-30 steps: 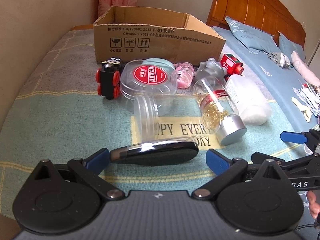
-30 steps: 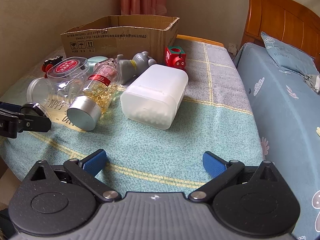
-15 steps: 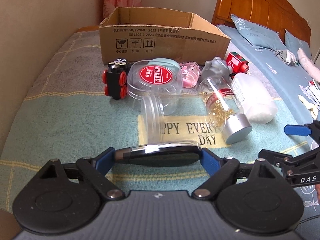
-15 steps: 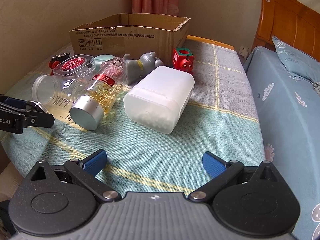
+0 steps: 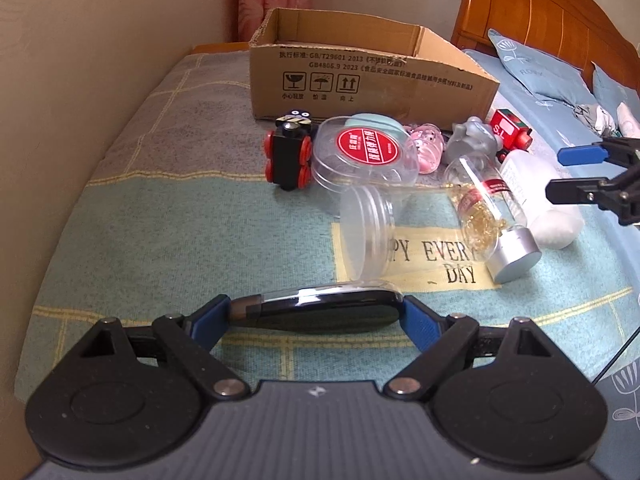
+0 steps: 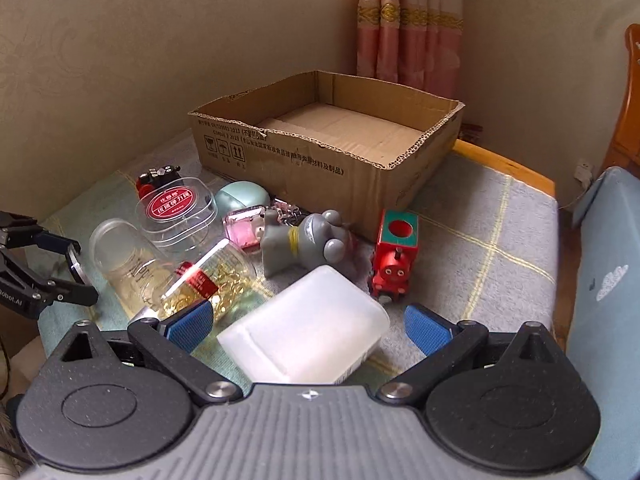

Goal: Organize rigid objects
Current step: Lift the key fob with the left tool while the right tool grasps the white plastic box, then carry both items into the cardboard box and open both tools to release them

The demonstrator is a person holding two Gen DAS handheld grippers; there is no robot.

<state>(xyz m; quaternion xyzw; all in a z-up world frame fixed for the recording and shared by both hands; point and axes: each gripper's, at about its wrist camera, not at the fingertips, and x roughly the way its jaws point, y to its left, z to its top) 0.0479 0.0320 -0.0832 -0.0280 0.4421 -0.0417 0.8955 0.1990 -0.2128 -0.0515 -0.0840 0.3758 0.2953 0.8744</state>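
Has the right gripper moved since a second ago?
Yes. In its own view the right gripper has closed in on the white plastic box, which now lies between its open jaws, with the cardboard box nearer.

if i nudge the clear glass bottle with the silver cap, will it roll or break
The clear glass bottle with the silver cap lies on its side and looks round, so it would probably roll. The woven cloth beneath may slow it. If it is glass, it could crack against the grey figurine nearby.

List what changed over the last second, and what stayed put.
The left hand-held gripper closed its jaws onto the black oval device. The right hand-held gripper moved in over the white plastic container, jaws open astride it. The cardboard box, jars and toys stayed put.
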